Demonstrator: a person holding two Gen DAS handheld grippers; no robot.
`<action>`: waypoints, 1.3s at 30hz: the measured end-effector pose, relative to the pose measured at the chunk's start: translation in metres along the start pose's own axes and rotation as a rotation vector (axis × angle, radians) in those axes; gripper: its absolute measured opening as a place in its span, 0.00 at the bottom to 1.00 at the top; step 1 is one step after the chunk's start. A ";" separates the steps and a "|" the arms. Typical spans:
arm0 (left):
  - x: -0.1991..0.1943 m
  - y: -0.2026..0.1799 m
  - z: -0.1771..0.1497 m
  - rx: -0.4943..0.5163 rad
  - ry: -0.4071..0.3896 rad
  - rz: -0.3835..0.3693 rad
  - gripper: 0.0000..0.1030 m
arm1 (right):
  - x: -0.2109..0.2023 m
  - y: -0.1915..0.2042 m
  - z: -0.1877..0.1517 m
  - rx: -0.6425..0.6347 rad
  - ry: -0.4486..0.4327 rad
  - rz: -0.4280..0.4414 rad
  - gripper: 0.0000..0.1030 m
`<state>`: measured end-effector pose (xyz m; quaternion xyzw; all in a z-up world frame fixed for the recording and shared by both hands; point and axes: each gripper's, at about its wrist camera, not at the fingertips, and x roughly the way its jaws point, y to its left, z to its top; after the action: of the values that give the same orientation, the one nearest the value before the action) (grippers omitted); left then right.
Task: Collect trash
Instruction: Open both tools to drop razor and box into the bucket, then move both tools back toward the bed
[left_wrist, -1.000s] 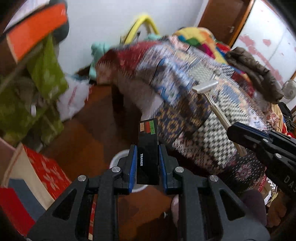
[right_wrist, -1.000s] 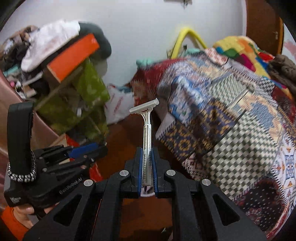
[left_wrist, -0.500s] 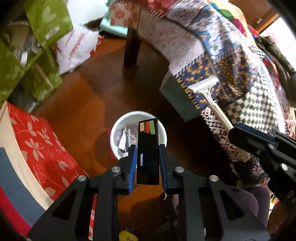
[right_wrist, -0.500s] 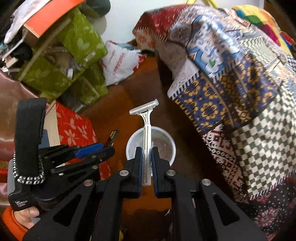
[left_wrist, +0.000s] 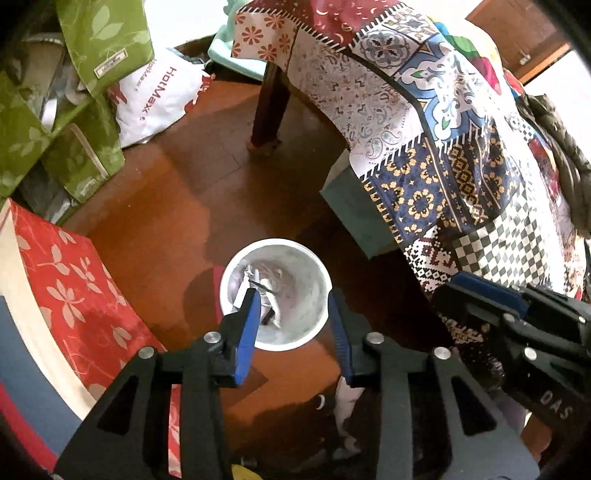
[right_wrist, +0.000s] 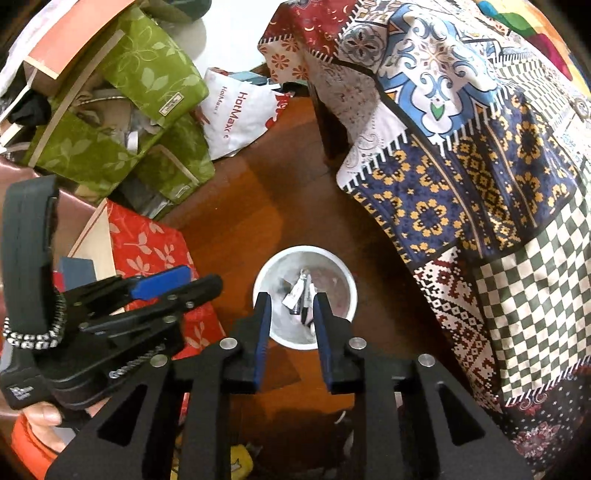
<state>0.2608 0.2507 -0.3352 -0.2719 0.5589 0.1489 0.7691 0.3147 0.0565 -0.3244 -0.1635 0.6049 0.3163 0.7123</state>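
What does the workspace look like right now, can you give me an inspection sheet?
Surface: brown wooden floor, bare around the bin.
Job's things: white bin on the floor, scraps inside.
Clutter: green bags, white HotMax bag, red floral box.
Grippers: left gripper and right gripper over the bin, jaws just opened, nothing between them.
Cables: nothing seen.
Surroundings: patchwork cloth draped over furniture.

Floor (left_wrist: 207, 184): brown, glossy wood — bare around the white bin (left_wrist: 275, 295).
White bin: stands upright on the floor, scraps inside.
Table leg (left_wrist: 267, 110): beyond the bin, dark wood.
White bag (left_wrist: 159, 99): beyond the bin, to its left.
Red floral box (left_wrist: 70, 295): left of the bin — near it.
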 end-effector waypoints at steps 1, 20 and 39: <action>-0.004 -0.001 -0.001 0.011 -0.007 0.015 0.35 | -0.002 -0.001 -0.001 -0.007 -0.004 -0.009 0.21; -0.119 -0.060 -0.021 0.136 -0.234 0.046 0.35 | -0.132 -0.018 -0.034 -0.025 -0.285 -0.046 0.21; -0.222 -0.231 -0.019 0.362 -0.513 -0.061 0.35 | -0.298 -0.102 -0.092 0.052 -0.683 -0.193 0.21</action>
<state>0.2956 0.0695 -0.0723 -0.1008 0.3559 0.0877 0.9249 0.2911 -0.1516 -0.0717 -0.0868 0.3216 0.2683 0.9039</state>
